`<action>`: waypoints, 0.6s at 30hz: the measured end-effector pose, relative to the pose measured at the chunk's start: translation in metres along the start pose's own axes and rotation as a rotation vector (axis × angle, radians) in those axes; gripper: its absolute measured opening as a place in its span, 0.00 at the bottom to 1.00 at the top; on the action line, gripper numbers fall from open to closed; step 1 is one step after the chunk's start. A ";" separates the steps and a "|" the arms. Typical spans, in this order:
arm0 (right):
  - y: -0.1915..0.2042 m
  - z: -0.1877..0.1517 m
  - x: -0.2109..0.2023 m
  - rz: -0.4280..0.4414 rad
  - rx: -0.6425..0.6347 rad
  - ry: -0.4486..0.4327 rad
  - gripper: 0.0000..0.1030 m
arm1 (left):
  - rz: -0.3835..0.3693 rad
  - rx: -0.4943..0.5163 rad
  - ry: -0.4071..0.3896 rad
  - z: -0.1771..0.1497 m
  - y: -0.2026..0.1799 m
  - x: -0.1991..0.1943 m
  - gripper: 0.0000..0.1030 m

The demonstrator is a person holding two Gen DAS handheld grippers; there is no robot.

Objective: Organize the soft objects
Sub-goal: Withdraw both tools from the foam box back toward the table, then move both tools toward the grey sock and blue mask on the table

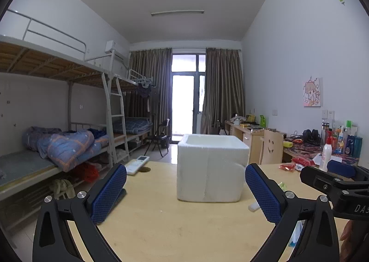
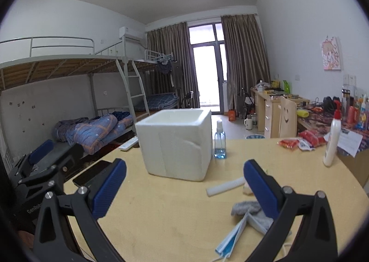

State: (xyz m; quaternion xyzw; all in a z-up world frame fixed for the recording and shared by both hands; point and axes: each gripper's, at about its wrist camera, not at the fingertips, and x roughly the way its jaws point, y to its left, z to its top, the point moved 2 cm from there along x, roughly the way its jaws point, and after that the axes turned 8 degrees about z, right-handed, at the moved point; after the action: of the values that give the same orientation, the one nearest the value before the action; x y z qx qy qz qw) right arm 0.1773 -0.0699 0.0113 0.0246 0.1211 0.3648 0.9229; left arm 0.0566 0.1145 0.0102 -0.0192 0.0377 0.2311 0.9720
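Left hand-held gripper (image 1: 185, 192) spread wide, nothing between the blue pads (image 1: 108, 192), hanging over the near part of the worktop (image 1: 161, 227). Right hand-held gripper (image 2: 184, 190) spread just as wide, also empty, over the near right part.

White foam box (image 2: 176, 144) upright and open-topped, mid-worktop toward the far edge. Spray bottle (image 2: 219, 139) just beside the box, on its right. White foam stick (image 2: 224, 186) flat on the worktop, in front of the box and to the right. Grey cloth (image 2: 248, 211) near the front edge, partly hidden behind the right finger of the right hand-held gripper; blue-and-white mask (image 2: 230, 239) touching the cloth, closer to the front edge. Remote (image 1: 136, 165) at the far left corner, black phone (image 2: 94, 173) by the left edge. Red packets (image 2: 299, 141) and lotion bottle (image 2: 332, 144) toward the far right corner.
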 end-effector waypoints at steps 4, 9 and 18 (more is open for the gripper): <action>-0.002 -0.011 -0.002 -0.011 0.006 0.003 1.00 | -0.022 0.013 0.023 -0.007 -0.003 0.001 1.00; 0.000 -0.020 -0.004 -0.014 0.005 0.011 1.00 | -0.017 0.020 0.032 -0.010 -0.007 0.000 1.00; -0.001 -0.018 -0.003 -0.006 0.005 0.015 1.00 | -0.017 0.013 0.059 -0.008 -0.009 0.006 1.00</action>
State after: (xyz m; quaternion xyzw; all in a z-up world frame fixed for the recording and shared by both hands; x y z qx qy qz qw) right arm 0.1714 -0.0731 -0.0057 0.0239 0.1290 0.3621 0.9229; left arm 0.0657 0.1091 0.0015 -0.0199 0.0676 0.2219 0.9725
